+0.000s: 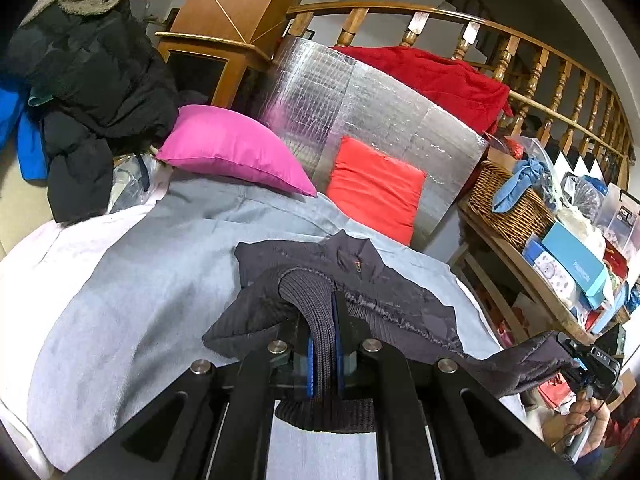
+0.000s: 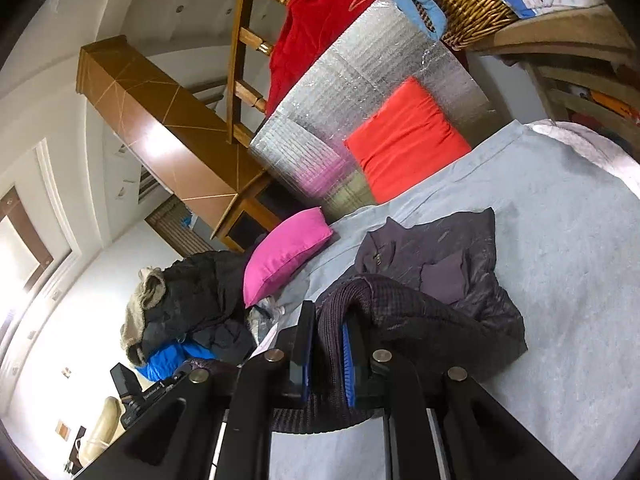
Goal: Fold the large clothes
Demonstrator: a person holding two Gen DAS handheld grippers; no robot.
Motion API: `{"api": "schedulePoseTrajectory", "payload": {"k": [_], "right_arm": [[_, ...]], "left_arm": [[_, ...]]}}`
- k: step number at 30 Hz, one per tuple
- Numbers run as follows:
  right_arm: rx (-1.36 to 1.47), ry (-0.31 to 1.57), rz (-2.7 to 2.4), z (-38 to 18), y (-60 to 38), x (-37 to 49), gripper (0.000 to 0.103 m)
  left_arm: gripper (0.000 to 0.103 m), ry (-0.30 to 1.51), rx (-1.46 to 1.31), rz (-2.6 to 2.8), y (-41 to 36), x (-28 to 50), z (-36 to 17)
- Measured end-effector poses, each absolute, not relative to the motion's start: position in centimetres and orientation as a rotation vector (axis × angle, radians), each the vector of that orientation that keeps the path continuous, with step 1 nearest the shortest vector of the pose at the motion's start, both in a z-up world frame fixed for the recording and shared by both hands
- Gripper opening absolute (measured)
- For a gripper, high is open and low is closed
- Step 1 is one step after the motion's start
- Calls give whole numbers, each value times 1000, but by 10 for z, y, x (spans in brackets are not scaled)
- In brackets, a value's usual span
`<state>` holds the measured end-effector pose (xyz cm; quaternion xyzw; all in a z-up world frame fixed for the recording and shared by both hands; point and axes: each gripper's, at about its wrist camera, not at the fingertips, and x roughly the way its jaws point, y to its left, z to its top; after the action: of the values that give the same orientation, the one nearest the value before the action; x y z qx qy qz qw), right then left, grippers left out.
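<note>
Jacket [image 1: 360,280], dark and quilted, lay partly bunched on a grey sheet [image 1: 140,280] spread over the bed. It looked soft, light and floppy, with a slippery shell that could slide; the thick ribbed hem seemed the surest place to hold. The left gripper [image 1: 324,344] was clamped on a ribbed band of that hem, and the right gripper [image 2: 328,356] pinched another ribbed stretch, both lifting cloth off the sheet.

The left view alone showed the person's hand [image 1: 588,424] and the other gripper out at the jacket's far end, with cloth stretched between. The right view alone showed the jacket's heaped body and the pile of coats [image 2: 188,304] beyond the pink pillow [image 2: 284,252].
</note>
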<state>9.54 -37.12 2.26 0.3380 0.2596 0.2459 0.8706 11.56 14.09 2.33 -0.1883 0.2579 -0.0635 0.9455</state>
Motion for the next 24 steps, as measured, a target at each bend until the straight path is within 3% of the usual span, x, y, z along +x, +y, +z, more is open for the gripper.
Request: {"api": "schedulePoseTrajectory", "payload": {"k": [24], "right_arm": [[665, 508, 457, 45, -370, 135, 12]], "left_arm": [[8, 484, -346, -97, 139, 151, 40]]}}
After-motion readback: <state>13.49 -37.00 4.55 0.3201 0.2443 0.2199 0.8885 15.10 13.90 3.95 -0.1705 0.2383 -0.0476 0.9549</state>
